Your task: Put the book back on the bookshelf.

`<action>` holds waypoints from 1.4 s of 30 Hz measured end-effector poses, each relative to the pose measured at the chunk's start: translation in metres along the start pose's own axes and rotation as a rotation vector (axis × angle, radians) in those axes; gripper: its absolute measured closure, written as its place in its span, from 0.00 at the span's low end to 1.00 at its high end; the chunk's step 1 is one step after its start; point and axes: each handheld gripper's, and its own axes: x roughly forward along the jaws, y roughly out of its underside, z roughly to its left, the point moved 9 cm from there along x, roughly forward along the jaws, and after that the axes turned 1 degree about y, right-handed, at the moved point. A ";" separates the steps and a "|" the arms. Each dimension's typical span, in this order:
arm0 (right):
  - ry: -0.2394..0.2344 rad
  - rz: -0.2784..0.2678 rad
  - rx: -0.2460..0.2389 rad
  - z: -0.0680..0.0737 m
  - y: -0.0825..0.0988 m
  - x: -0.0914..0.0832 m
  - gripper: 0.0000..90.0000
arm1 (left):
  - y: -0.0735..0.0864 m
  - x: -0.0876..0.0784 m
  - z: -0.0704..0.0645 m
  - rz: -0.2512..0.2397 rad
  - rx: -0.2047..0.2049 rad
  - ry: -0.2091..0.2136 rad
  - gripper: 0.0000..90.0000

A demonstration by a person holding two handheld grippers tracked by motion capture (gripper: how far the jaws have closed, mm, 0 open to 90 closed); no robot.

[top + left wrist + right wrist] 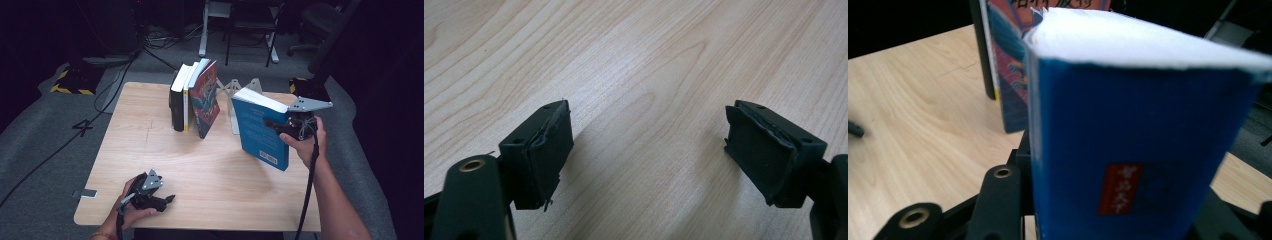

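The right gripper (pixel 280 127), fingers clamped on the blue book (pixel 260 131), carries it near the desk's (pixel 210 175) far right edge, apparently toward the leaning book row (pixel 195 97), so next it must be stood against them; the left gripper (pixel 167 200) rests with fingers spread at the near left corner.

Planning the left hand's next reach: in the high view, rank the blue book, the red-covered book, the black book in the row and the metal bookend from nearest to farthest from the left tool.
1. Red-covered book, leaning at the row's right end.
2. Black book, row's left end; too close to the red one to call.
3. Blue book, held at right.
4. Metal bookend, behind.
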 end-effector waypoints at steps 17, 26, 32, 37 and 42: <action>0.085 -0.059 0.079 -0.035 -0.034 0.035 0.69 | 0.000 0.000 -0.001 0.000 0.001 0.004 0.22; 0.134 -0.062 0.119 -0.055 -0.046 0.058 0.69 | 0.000 0.000 -0.001 -0.001 0.004 0.007 0.22; 0.147 -0.065 0.144 -0.062 -0.047 0.074 0.68 | 0.000 0.000 -0.001 -0.002 0.007 0.009 0.22; 0.156 -0.065 0.156 -0.065 -0.047 0.088 0.69 | 0.000 0.000 -0.001 -0.002 0.009 0.012 0.22; 0.168 -0.073 0.174 -0.068 -0.049 0.097 0.68 | 0.001 -0.001 -0.001 0.000 0.012 0.013 0.22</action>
